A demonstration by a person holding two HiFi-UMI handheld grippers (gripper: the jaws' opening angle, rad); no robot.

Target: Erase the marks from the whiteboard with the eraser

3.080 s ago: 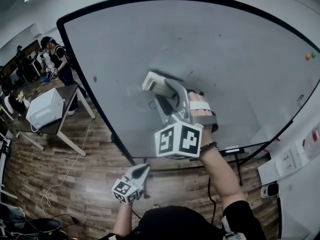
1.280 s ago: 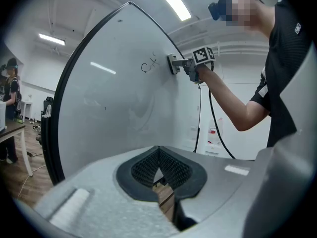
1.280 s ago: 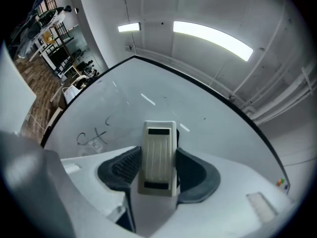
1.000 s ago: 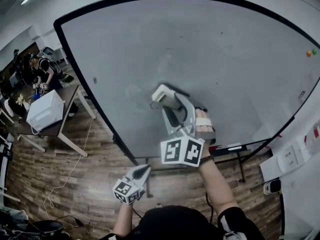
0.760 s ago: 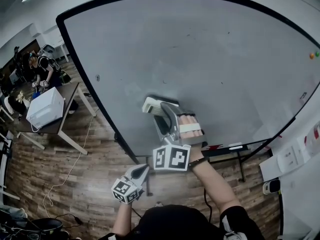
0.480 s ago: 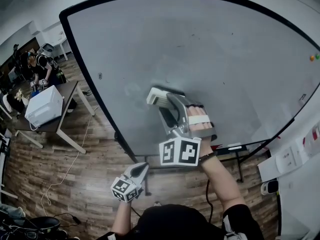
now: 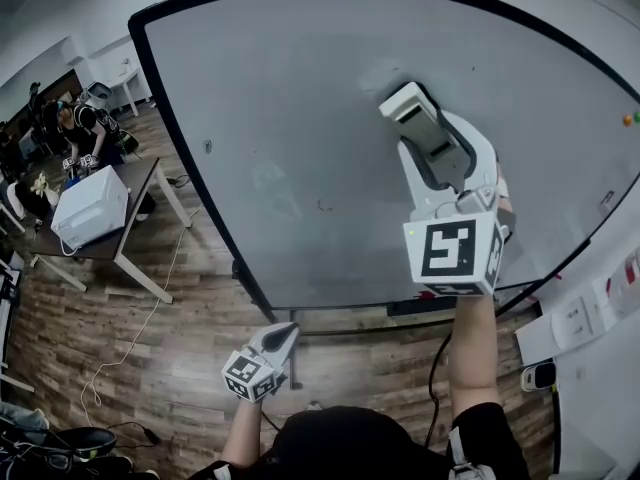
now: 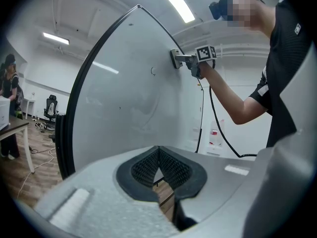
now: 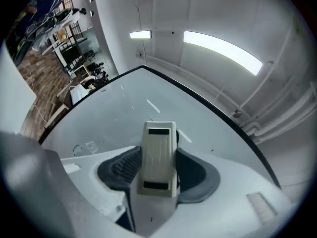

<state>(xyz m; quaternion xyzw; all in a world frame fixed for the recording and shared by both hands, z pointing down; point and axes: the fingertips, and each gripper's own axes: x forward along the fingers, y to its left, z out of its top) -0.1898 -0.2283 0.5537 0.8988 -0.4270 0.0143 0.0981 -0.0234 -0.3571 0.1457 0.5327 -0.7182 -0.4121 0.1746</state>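
Observation:
The whiteboard (image 7: 300, 88) fills most of the head view. My right gripper (image 7: 415, 118) is shut on the cream eraser (image 7: 402, 99) and holds it against the board's upper middle. A small dark mark (image 7: 322, 206) shows lower on the board, left of the eraser. In the right gripper view the eraser (image 9: 158, 157) stands upright between the dark pads. My left gripper (image 7: 283, 336) hangs low below the board, shut with nothing in it. The left gripper view shows its pads (image 8: 148, 165) meeting, with the eraser (image 8: 176, 58) on the board far ahead.
A table (image 7: 120, 243) with a white box (image 7: 90, 213) stands at the left on the wood floor, with people beyond it. Orange and green magnets (image 7: 630, 120) sit at the board's right edge. Wall outlets (image 7: 580, 313) are at the right. A cable (image 7: 130, 353) runs over the floor.
My right gripper has swept the eraser up and to the right, from the board's lower middle to its upper middle. The left gripper has stayed low.

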